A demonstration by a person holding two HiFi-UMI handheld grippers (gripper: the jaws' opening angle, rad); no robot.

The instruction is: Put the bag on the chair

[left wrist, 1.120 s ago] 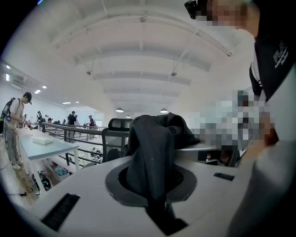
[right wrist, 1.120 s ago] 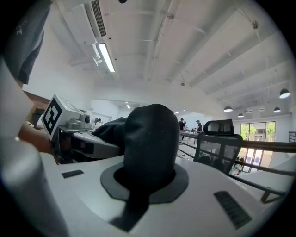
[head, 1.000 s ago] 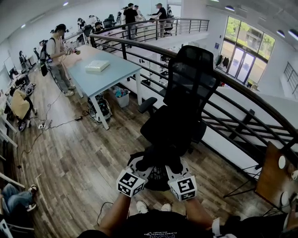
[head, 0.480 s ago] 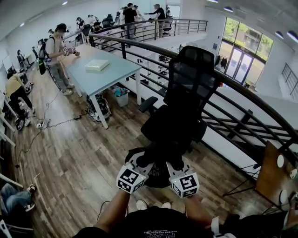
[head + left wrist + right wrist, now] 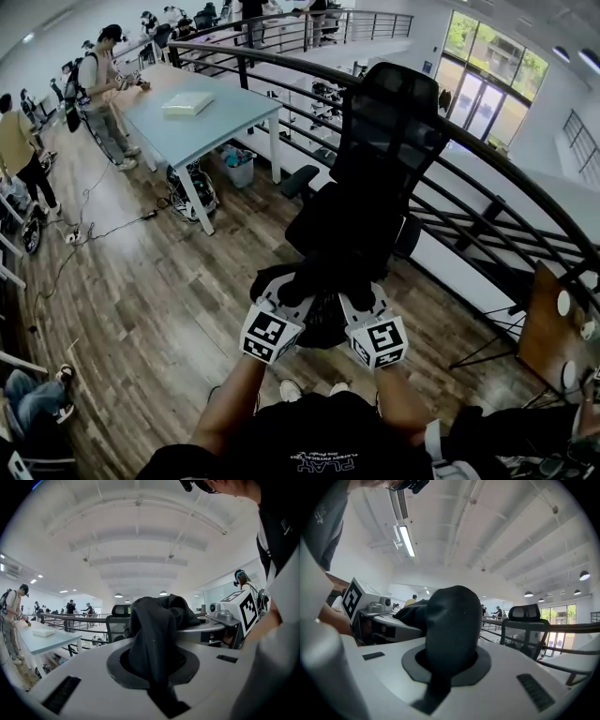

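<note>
A black bag point(image 5: 322, 314) hangs between my two grippers, just in front of the seat of the black mesh office chair point(image 5: 370, 178). My left gripper point(image 5: 280, 298) is shut on a bunched fold of the bag point(image 5: 157, 630), which rises out of the jaws. My right gripper point(image 5: 357, 305) is shut on another rounded fold of the bag point(image 5: 452, 620). Both grippers point level, side by side. The chair's headrest and back point(image 5: 117, 620) show beyond the fabric, and the chair point(image 5: 528, 620) stands to the right in the right gripper view.
A black railing point(image 5: 487, 187) curves behind the chair, with a drop beyond it. A pale blue table point(image 5: 202, 122) stands at the left, with bins beneath and cables point(image 5: 103, 230) on the wood floor. People stand at the far left point(image 5: 98, 80). A wooden board point(image 5: 553, 328) leans at the right.
Both grippers have moved forward with the bag toward the chair's seat. The chair now sits closer and larger in the head view.
</note>
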